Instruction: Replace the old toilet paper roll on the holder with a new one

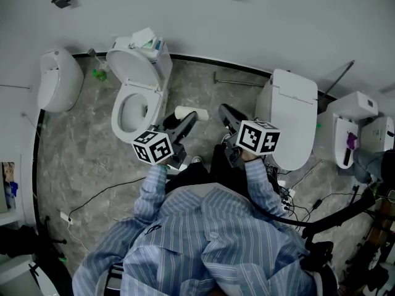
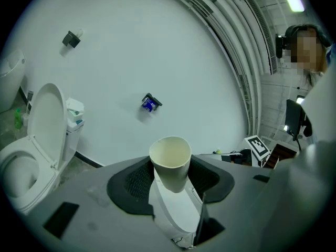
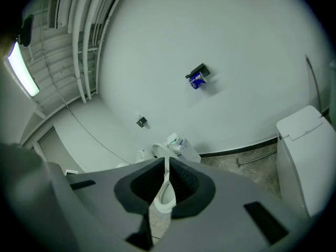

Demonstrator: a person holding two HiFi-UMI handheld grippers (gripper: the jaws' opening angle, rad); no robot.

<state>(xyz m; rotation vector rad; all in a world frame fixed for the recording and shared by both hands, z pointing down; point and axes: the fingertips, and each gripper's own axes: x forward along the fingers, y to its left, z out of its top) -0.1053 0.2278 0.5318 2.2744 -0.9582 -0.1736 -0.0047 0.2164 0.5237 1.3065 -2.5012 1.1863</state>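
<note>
1. First, nearest the head camera, the striped shirt [image 1: 210, 239] of a person is noted, with one gripper held in each hand.
2. The left gripper [image 1: 187, 121] is recorded with its jaws set wide. The pads are closed on a bare cardboard tube [image 2: 171, 169], which is held off the floor with its open end pointing forward.
3. The right gripper [image 3: 166, 167] is recorded with its jaws drawn almost together. Only a narrow slit is left, and nothing is held in it.
4. Beyond the grippers, an open toilet [image 1: 133, 103] is seen on the left and a closed toilet [image 1: 290, 116] on the right.
5. Farthest, a small wall fitting [image 3: 197, 77] carrying something blue is noted on the white wall. What the blue item is cannot be told.
</note>
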